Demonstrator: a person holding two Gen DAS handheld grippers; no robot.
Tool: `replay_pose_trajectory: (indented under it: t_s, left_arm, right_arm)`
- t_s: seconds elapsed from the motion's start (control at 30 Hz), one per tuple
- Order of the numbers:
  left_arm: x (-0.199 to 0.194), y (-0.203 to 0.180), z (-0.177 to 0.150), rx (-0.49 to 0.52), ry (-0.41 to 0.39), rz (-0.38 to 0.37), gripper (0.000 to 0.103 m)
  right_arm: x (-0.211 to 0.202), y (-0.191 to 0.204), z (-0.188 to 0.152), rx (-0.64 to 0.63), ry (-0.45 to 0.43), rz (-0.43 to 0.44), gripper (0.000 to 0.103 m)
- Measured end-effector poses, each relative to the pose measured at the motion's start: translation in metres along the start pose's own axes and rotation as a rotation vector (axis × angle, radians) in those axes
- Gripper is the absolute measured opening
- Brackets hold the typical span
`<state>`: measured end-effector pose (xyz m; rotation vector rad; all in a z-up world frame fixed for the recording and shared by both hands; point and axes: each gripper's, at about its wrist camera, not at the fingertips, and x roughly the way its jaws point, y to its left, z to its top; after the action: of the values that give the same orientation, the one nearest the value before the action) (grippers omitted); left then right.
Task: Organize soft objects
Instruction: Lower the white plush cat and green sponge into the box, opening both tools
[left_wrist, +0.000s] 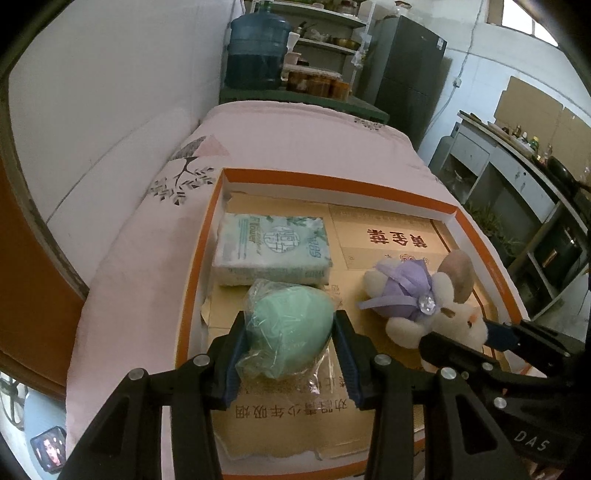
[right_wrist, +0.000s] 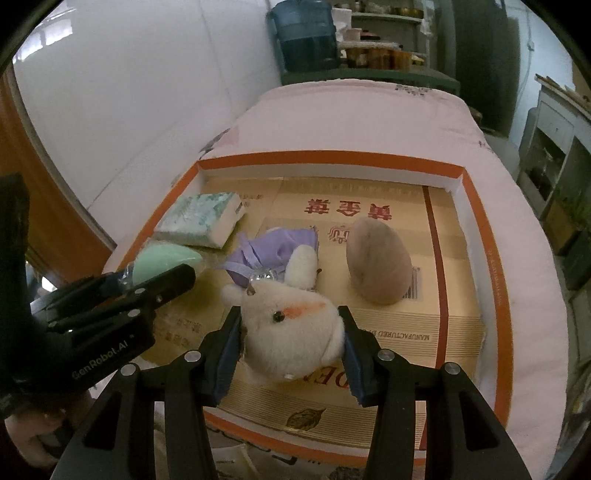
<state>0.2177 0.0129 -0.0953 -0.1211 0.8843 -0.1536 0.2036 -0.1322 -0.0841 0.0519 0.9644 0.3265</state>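
Left wrist view first: the left gripper (left_wrist: 290, 341) has its two blue-padded fingers (left_wrist: 236, 354) pressed against either side of a mint-green egg-shaped sponge (left_wrist: 291, 332) wrapped in clear crinkly plastic, so it is clamped on that sponge. The sponge sits low over the cardboard sheet (left_wrist: 388, 236) lining a shallow orange-rimmed tray (left_wrist: 332, 177), which rests on a pink bedcover (left_wrist: 295, 133). Just beyond the sponge lies a pale green pack of tissues (left_wrist: 273, 249), near the tray's left wall. To the right lies a cream plush rabbit (left_wrist: 428, 295) with a lilac ribbon dress and one brown-lined ear, and the right gripper (left_wrist: 480, 338) reaches in at its head from the right edge.

Right wrist view: the right gripper (right_wrist: 290, 345) is closed on the rabbit's (right_wrist: 291, 328) head, a pad pressing into the fur at each side, its eye and orange cheek facing up. The lilac dress trails away toward the tissue pack (right_wrist: 201, 221). The brown ear stands up just right of the head. At left, the left gripper (right_wrist: 155, 273) holds the green sponge (right_wrist: 162, 260) close to the tray's (right_wrist: 332, 158) left wall. Behind the bed are a blue water jug (right_wrist: 306, 37) and cluttered shelves (right_wrist: 380, 51).
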Motion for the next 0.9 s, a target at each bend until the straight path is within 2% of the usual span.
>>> replay_pose_trajectory:
  t_s: [0.4, 0.83, 0.9]
  left_arm:
    - [0.0016, -0.0005, 0.0000, 0.007, 0.003, 0.004, 0.046]
    - [0.0005, -0.0052, -0.0001, 0.017, 0.016, 0.021, 0.047]
    - [-0.0028, -0.0074, -0.0006, 0.022, 0.012, 0.026, 0.050]
  right_arm:
    - [0.0038, 0.0001, -0.0010, 0.000, 0.009, 0.001, 0.051]
    - [-0.0028, -0.0026, -0.0023, 0.021, 0.003, 0.009, 0.057]
    - [-0.0057, -0.0029, -0.0022, 0.021, -0.002, 0.003, 0.060]
